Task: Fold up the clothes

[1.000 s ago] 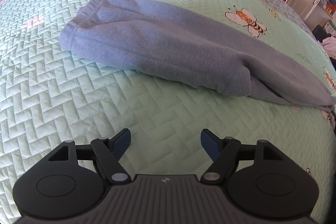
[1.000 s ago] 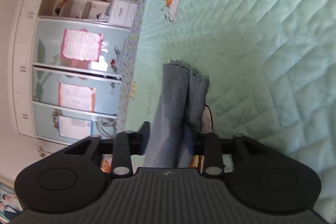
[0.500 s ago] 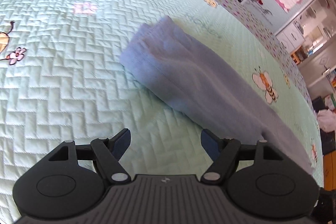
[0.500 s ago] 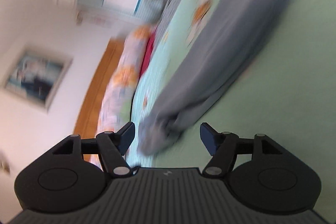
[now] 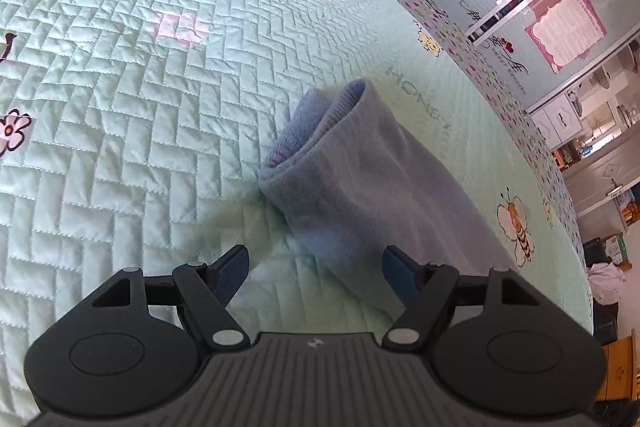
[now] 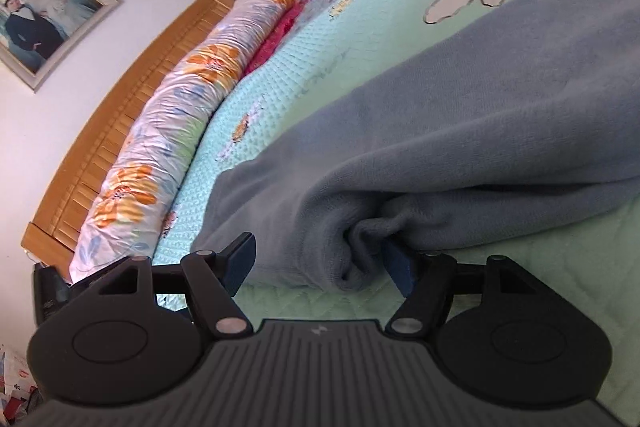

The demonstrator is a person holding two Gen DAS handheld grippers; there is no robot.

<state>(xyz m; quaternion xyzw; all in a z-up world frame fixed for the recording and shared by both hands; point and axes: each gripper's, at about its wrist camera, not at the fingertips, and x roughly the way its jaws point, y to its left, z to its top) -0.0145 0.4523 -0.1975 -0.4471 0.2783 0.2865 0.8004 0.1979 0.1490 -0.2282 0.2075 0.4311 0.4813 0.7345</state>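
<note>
The left hand-held gripper (image 5: 316, 269) stands wide open and empty over the mint-green quilted bedspread with bee prints (image 5: 120, 115), and the folded grey-blue knit garment (image 5: 360, 171) lies just ahead of it, its ribbed, rolled end at about twelve o'clock and its length running off toward four o'clock. The right hand-held gripper (image 6: 320, 261) is also parted and clamps nothing, with a bunched, creased end of the same soft garment (image 6: 460, 131) sitting loosely between its blue pads (image 6: 240, 259) and the cloth stretching away toward two o'clock across the bed.
</note>
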